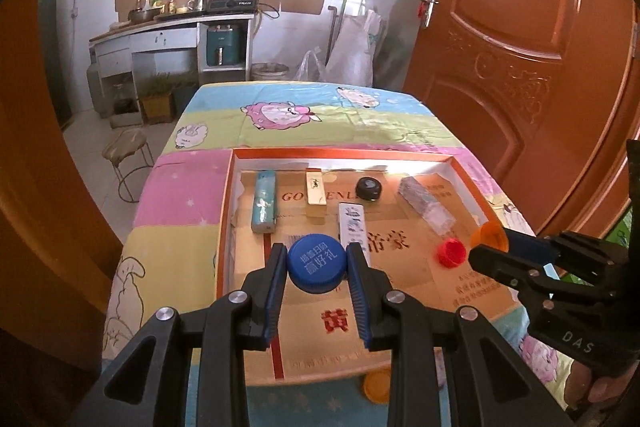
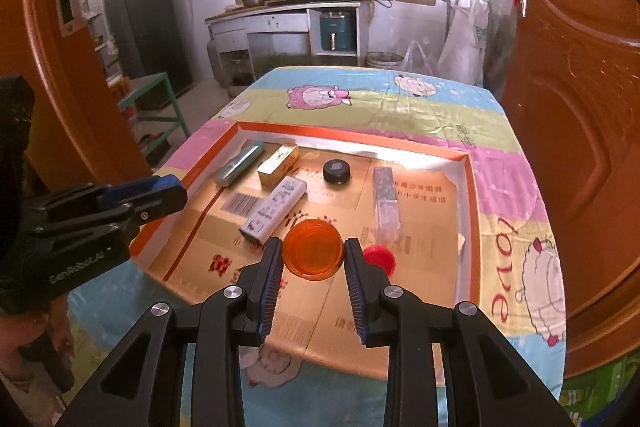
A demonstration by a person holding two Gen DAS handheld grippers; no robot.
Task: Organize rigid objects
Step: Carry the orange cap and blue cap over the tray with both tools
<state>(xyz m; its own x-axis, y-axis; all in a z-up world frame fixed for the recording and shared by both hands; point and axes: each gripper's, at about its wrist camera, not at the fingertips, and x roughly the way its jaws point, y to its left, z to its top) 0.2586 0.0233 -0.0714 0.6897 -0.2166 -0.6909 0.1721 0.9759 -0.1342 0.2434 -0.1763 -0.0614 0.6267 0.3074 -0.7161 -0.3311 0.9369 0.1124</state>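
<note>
Each claw is a black plastic frame with triangular cut-outs, round silver screw heads at its pivots, and two fingers lined with ribbed blue pads. The left claw (image 1: 317,263) carries white "GenRobot.AI" lettering on its side, while the right claw (image 2: 313,255) shows the letters "DAS" on its body.

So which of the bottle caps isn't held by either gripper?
The red cap, lying loose on the tray floor. The blue cap sits between the left fingers, the orange cap between the right.
</note>
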